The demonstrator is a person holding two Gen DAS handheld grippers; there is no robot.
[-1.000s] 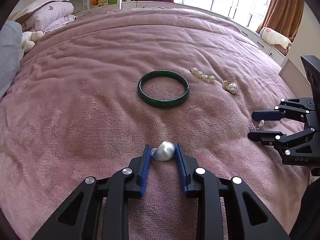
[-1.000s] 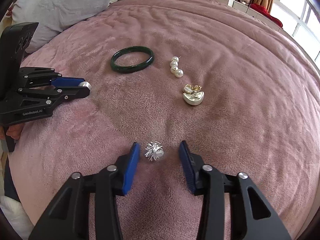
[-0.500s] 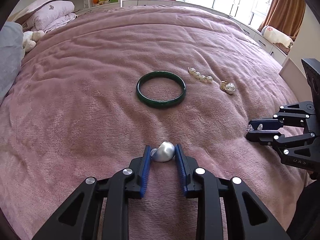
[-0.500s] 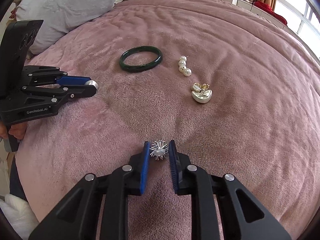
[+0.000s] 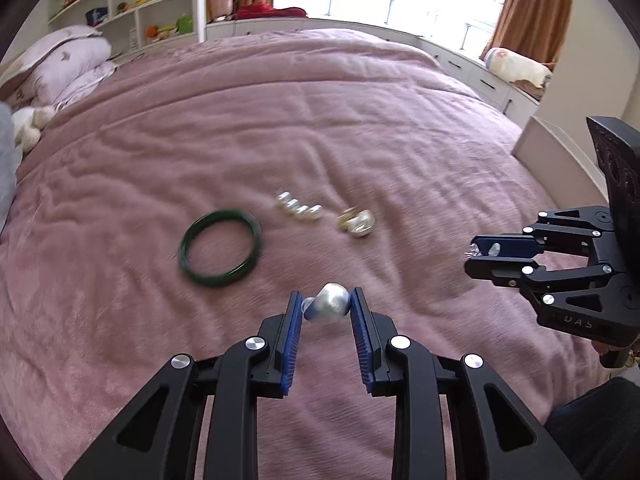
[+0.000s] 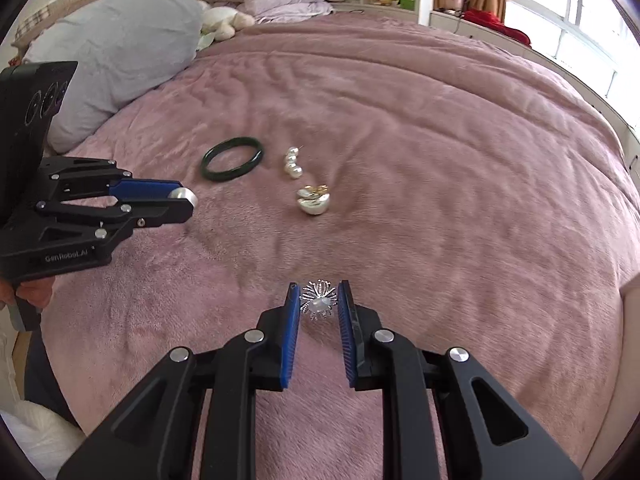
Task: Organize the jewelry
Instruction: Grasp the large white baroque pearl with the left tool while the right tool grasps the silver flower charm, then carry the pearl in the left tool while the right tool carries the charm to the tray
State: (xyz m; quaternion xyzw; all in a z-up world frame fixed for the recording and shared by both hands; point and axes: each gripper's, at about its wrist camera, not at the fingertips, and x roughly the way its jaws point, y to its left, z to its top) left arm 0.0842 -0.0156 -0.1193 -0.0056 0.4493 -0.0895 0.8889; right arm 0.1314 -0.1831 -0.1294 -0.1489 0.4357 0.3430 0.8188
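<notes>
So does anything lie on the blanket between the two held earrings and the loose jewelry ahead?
Nothing visible. The left gripper holds a silver teardrop earring, the right gripper a spiky silver earring; bare pink blanket runs to the green bangle.

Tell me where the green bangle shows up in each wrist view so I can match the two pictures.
Left wrist view: green bangle lies left of centre on the pink blanket, left of the pearl strand.
Right wrist view: green bangle sits upper left of centre, left of the pearl strand.
Shared landmark: the pearl strand beside it.
</notes>
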